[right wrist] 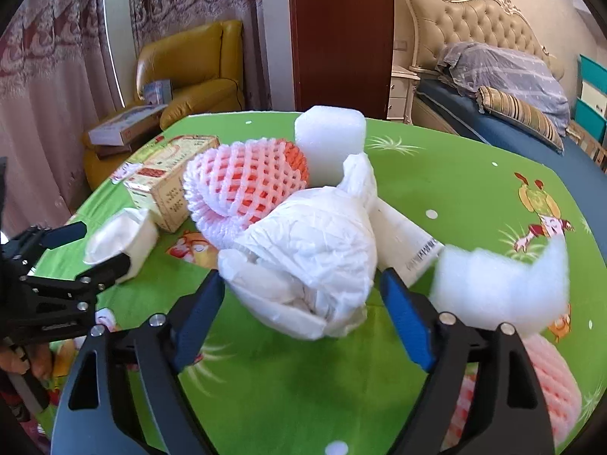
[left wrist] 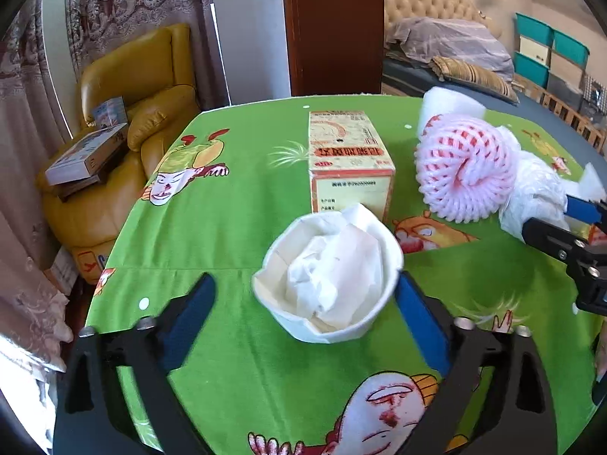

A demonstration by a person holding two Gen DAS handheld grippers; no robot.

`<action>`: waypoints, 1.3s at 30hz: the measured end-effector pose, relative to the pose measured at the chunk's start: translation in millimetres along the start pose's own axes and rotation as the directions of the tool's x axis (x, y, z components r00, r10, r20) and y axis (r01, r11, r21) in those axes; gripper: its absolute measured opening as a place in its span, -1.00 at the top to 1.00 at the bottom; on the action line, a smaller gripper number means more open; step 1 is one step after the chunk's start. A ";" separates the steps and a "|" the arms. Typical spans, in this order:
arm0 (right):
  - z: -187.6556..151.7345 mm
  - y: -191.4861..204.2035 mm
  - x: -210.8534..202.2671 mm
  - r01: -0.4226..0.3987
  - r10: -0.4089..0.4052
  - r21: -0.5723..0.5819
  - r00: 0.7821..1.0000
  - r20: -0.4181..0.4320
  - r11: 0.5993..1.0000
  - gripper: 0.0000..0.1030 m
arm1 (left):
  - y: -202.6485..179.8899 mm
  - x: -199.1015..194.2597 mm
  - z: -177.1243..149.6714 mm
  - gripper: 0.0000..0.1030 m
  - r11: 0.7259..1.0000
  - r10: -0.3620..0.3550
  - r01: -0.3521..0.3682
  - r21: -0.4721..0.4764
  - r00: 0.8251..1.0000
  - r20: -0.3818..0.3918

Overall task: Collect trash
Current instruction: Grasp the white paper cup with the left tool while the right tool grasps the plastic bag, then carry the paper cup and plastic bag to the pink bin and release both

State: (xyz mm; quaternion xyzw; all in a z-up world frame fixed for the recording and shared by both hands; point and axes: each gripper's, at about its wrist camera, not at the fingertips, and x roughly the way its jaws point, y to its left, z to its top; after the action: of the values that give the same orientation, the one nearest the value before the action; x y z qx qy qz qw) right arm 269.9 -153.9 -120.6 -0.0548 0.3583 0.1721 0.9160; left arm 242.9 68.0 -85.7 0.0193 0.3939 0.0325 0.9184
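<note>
While both jaws stand spread, you have two grasps lined up across the green desk (left wrist: 227,204).

Left: your left hand-held gripper (left wrist: 303,303) straddles the white paper cup (left wrist: 326,295), which is stuffed with crumpled tissue and sits upright near the desk's front edge. One blue pad lies just beside the cup wall; the other stands apart, so nothing is pinched yet. Judgement: centre the cup between the pads before closing, and close gently, since the thin wall will likely buckle and could spill the tissue.

Centre: the yellow carton (left wrist: 351,159) stands just behind the cup. Keep your far pad clear of it.

Right: your right hand-held gripper (right wrist: 301,311) is spread around the white plastic bag bundle (right wrist: 303,261); whether the pads touch it I cannot tell. The bundle lies against the pink foam net (right wrist: 242,185), so squeeze the bulk of the bag, not a loose flap, or it may slip out.

Count, left to right:
- paper cup: one
- carton: one
- pink foam nets: two, one (right wrist: 531,386) partly hidden behind the right finger
- white foam block (right wrist: 330,144): one
- plastic bag bundle: one
- white bottle (right wrist: 408,242) lying flat: one
- foam sheet scrap (right wrist: 500,284): one
</note>
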 end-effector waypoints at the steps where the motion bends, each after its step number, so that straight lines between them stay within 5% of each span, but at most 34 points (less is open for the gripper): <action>1: 0.3 -0.6 4.0 0.003 -0.003 0.003 1.000 -0.005 1.000 -0.58 | -0.7 1.7 0.3 -0.42 1.000 -0.001 0.001 0.004 1.000 -0.008; 5: 0.8 -3.0 9.0 -0.005 0.005 0.015 1.000 -0.022 1.000 -0.53 | 0.3 6.5 0.0 -0.37 1.000 0.001 -0.001 0.004 1.000 -0.025; 6: 0.6 -2.1 7.5 -0.012 0.012 0.012 1.000 -0.019 1.000 -0.42 | 1.0 6.3 0.1 -0.35 1.000 -0.002 0.002 0.000 1.000 -0.022; 7: 0.1 -0.5 6.0 -0.017 0.018 0.008 1.000 -0.015 1.000 -0.02 | 1.1 6.0 -0.2 -0.34 1.000 -0.003 0.003 0.000 1.000 -0.021; 10: -1.2 4.0 -5.0 -0.023 0.023 -0.014 0.999 0.031 1.000 0.21 | 0.3 3.9 -1.7 -0.30 1.000 -0.007 0.007 0.005 1.000 -0.010; 17: -20.6 27.3 -43.5 0.000 0.014 -0.109 0.992 0.123 0.994 0.24 | -4.5 -2.0 -2.5 -0.30 1.000 0.012 -0.012 0.012 1.000 0.015; 25: -54.7 7.7 -88.2 0.000 0.010 -0.050 0.979 0.205 0.999 0.24 | -7.8 -24.8 -6.6 -0.30 0.998 0.059 -0.060 0.005 0.991 0.123; 39: -61.2 6.8 -101.1 0.040 -0.028 -0.041 0.965 0.261 0.998 0.24 | -18.7 -48.1 -9.7 -0.30 0.991 0.114 -0.129 0.043 0.961 0.253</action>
State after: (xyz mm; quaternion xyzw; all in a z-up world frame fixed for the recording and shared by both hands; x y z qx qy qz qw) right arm 159.3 -189.1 -97.3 -0.0589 0.2298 0.1702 0.9564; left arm 203.6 45.9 -58.8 0.0746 0.2737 0.0745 0.9560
